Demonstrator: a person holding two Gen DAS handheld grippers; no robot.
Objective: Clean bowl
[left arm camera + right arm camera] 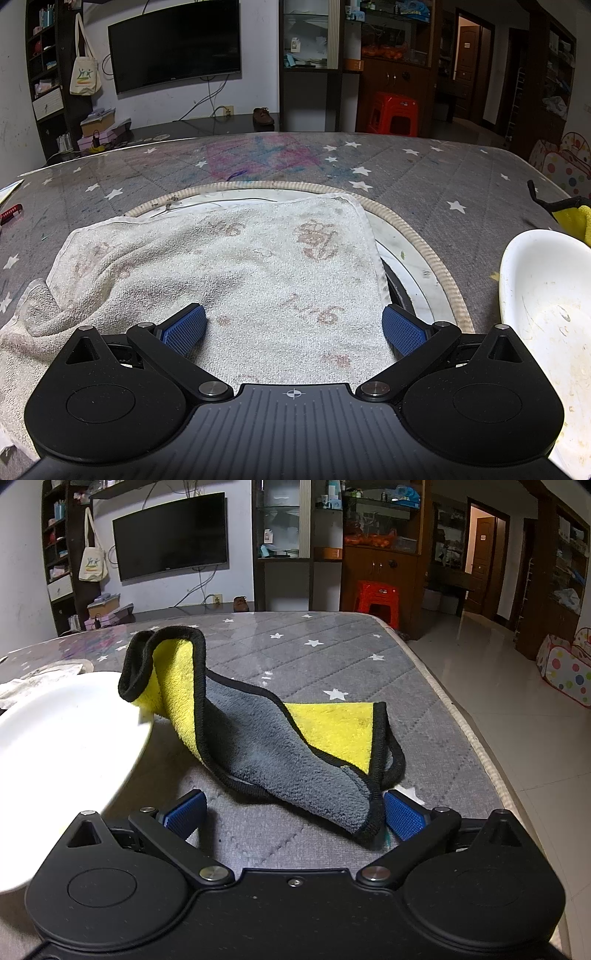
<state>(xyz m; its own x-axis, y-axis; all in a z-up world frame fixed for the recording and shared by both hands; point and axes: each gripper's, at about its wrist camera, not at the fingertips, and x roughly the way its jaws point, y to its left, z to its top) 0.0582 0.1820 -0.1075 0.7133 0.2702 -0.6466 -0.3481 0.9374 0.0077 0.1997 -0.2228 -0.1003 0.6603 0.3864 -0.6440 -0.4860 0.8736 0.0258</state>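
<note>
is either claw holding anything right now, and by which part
Nothing is held. The left claw is open over the white towel; the right claw is open around the yellow-grey cloth.

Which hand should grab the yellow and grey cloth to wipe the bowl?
Right. The right gripper is open with the yellow and grey cloth lying just ahead of its fingers. The left gripper is open over the white towel.

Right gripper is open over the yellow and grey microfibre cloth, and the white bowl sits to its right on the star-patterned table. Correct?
Not quite. The right gripper is open over the yellow and grey microfibre cloth, but the white bowl sits to its left on the star-patterned table, as the right wrist view shows.
</note>
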